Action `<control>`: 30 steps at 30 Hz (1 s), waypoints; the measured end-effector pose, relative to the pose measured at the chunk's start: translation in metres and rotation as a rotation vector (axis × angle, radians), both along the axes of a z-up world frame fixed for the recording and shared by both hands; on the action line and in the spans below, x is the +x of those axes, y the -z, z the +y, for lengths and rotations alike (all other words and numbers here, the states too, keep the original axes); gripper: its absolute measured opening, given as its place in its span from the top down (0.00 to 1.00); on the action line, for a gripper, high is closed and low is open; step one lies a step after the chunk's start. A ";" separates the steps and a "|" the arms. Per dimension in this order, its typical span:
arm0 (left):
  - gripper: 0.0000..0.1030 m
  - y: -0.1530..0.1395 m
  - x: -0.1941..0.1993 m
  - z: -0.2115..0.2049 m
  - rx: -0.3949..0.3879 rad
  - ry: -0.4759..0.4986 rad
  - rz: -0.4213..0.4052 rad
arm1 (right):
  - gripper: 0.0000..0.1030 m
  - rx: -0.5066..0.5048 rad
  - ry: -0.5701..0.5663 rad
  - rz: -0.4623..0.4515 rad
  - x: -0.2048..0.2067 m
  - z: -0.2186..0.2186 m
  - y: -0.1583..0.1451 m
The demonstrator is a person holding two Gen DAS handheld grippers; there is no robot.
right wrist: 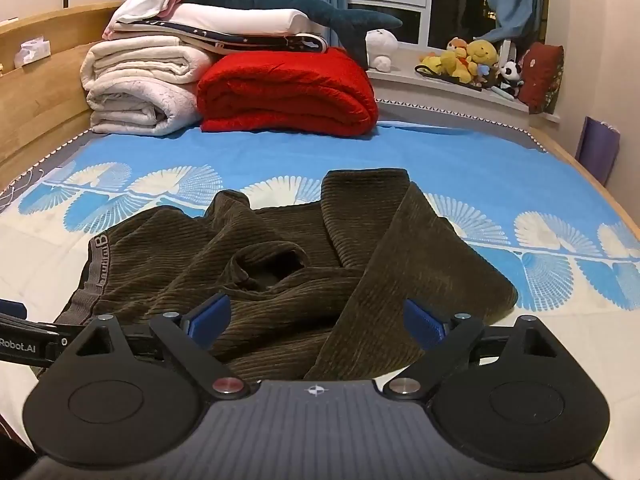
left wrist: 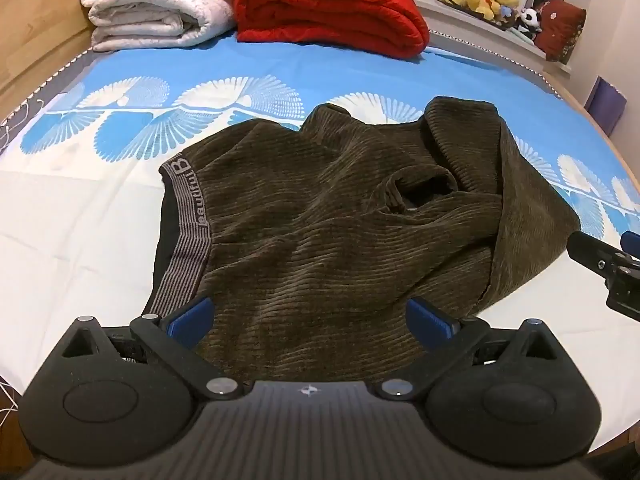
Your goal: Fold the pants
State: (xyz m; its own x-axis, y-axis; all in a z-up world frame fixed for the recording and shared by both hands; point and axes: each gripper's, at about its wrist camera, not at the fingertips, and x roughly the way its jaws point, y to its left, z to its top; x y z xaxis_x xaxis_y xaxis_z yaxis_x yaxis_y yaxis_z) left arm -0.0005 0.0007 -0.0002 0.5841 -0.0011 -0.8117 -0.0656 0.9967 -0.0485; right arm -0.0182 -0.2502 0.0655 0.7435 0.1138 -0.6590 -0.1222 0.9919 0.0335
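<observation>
Dark olive corduroy pants (left wrist: 328, 216) lie crumpled on the bed, their grey lettered waistband (left wrist: 188, 232) to the left and the legs bunched to the right. My left gripper (left wrist: 310, 320) hangs open over the near edge of the pants beside the waistband, nothing between its blue pads. In the right wrist view the same pants (right wrist: 288, 264) lie in a heap with one leg (right wrist: 400, 264) folded across. My right gripper (right wrist: 316, 320) stands open above the near edge of that leg. Its tip shows in the left wrist view as the right gripper (left wrist: 608, 264), at the right edge.
The bed sheet (left wrist: 280, 72) is blue and white with fan prints. A red folded blanket (right wrist: 288, 92) and cream folded blankets (right wrist: 140, 88) sit at the head end. Plush toys (right wrist: 468, 60) line the window sill. A wooden bed frame (right wrist: 40, 92) runs along the left.
</observation>
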 end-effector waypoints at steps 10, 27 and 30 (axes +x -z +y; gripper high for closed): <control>0.01 0.002 0.005 -0.005 0.005 -0.003 0.010 | 0.09 -0.004 0.010 0.001 0.004 0.008 0.000; 0.01 0.005 0.001 -0.001 -0.004 0.001 0.011 | 0.09 -0.006 0.014 0.004 0.003 0.005 0.001; 0.01 0.005 0.001 -0.001 0.003 0.002 0.007 | 0.12 -0.002 0.013 -0.001 0.003 0.004 0.001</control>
State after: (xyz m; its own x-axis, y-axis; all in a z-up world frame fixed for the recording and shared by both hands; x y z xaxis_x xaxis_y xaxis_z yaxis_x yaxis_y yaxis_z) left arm 0.0007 -0.0004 -0.0049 0.5782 0.0002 -0.8159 -0.0635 0.9970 -0.0448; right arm -0.0151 -0.2460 0.0641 0.7454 0.1023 -0.6587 -0.1089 0.9936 0.0311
